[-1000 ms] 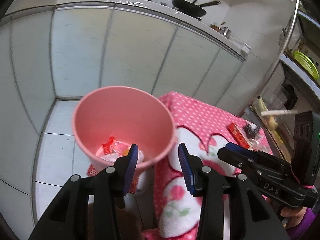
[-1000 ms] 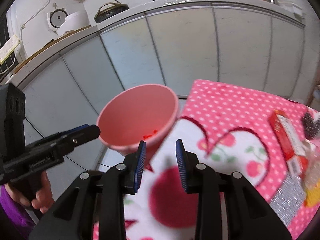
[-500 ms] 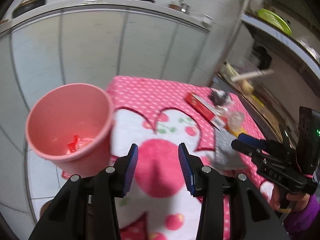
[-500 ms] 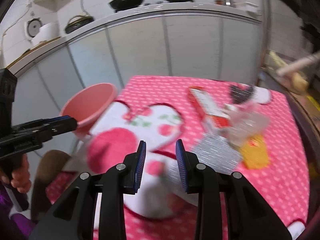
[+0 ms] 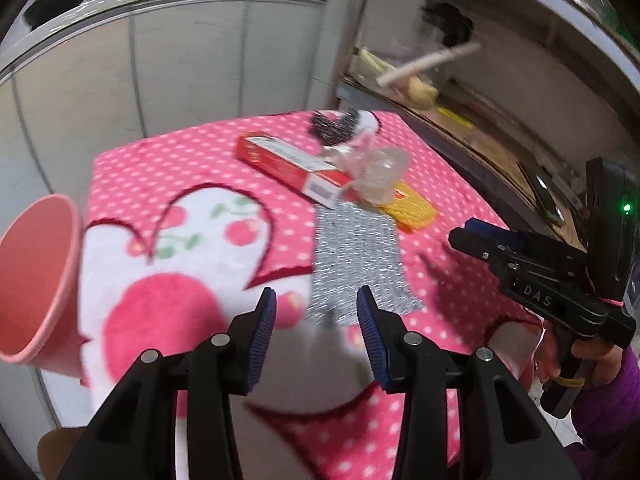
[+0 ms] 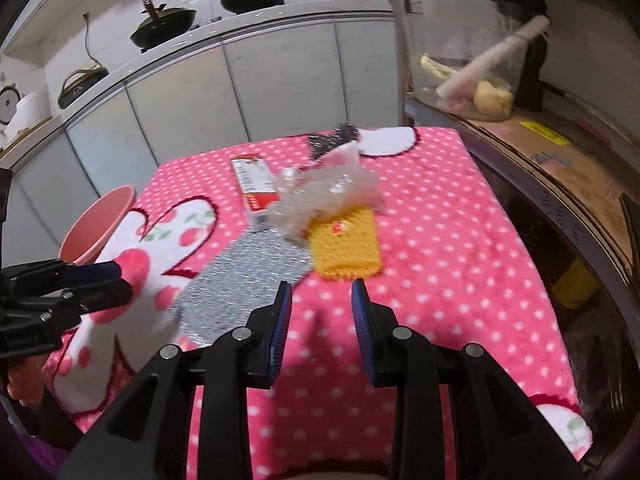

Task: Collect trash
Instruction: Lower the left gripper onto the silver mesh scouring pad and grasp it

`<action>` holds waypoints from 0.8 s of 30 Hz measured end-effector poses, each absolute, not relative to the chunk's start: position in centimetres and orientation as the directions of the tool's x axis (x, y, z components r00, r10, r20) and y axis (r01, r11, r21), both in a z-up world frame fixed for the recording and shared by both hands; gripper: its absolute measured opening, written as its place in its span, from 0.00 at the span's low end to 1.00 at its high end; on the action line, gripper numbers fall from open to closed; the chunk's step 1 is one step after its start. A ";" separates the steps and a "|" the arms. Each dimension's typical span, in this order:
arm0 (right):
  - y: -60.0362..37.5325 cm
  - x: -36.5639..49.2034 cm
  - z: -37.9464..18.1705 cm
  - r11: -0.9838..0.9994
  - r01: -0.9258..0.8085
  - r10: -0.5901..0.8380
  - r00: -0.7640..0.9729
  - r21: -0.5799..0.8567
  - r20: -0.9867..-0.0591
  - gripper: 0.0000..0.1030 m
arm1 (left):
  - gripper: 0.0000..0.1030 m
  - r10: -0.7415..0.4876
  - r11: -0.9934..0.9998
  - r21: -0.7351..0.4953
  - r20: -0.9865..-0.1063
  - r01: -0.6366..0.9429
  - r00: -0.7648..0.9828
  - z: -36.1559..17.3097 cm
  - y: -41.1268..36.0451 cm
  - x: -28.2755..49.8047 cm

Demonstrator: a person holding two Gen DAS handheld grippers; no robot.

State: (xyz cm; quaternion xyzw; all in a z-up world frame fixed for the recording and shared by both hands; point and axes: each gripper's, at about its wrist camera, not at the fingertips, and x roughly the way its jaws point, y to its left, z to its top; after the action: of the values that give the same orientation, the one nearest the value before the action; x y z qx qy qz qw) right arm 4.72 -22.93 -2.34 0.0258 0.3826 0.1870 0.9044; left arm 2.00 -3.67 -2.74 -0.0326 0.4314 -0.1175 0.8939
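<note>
Right wrist view, silver wrapper (image 6: 244, 280) ahead-left of empty right gripper (image 6: 320, 320) jaws

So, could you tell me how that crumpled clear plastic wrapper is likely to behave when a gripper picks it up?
The clear wrapper looks thin and crumpled, so it is probably very light and would squash between the fingers. It lies partly over the red box and the yellow packet, so lifting it might nudge them.
</note>
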 end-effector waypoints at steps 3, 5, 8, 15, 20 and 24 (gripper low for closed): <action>-23.6 5.1 -2.9 0.929 -0.304 0.361 0.635 0.209 -0.683 0.30 | 0.40 -0.228 0.971 -0.140 -0.777 0.192 0.587 -3.6 -4.9 3.1; -23.9 5.2 -3.1 0.930 -0.299 0.363 0.637 0.215 -0.680 0.30 | 0.40 -0.214 0.974 -0.127 -0.783 0.187 0.584 -4.2 -5.4 3.8; -24.4 5.6 -3.2 0.926 -0.298 0.374 0.642 0.231 -0.669 0.30 | 0.40 -0.180 0.982 -0.107 -0.794 0.159 0.581 -5.2 -5.6 4.9; -24.3 7.1 -3.3 0.922 -0.294 0.386 0.646 0.251 -0.659 0.30 | 0.31 -0.182 0.982 -0.129 -0.819 0.135 0.544 -7.0 -6.0 5.9; -24.3 7.3 -3.9 0.920 -0.291 0.391 0.635 0.262 -0.667 0.30 | 0.09 -0.155 0.985 -0.084 -0.808 0.150 0.569 -6.7 -6.3 5.1; -24.6 7.4 -4.1 0.917 -0.284 0.398 0.626 0.279 -0.670 0.30 | 0.06 -0.199 0.979 -0.136 -0.793 0.151 0.576 -5.7 -5.5 4.3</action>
State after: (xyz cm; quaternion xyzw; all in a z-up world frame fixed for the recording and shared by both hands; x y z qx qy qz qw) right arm 7.44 -24.55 -4.12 0.0732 0.3882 0.1898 0.8988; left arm 4.33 -5.54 -5.66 -0.0266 0.4497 -0.0984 0.8873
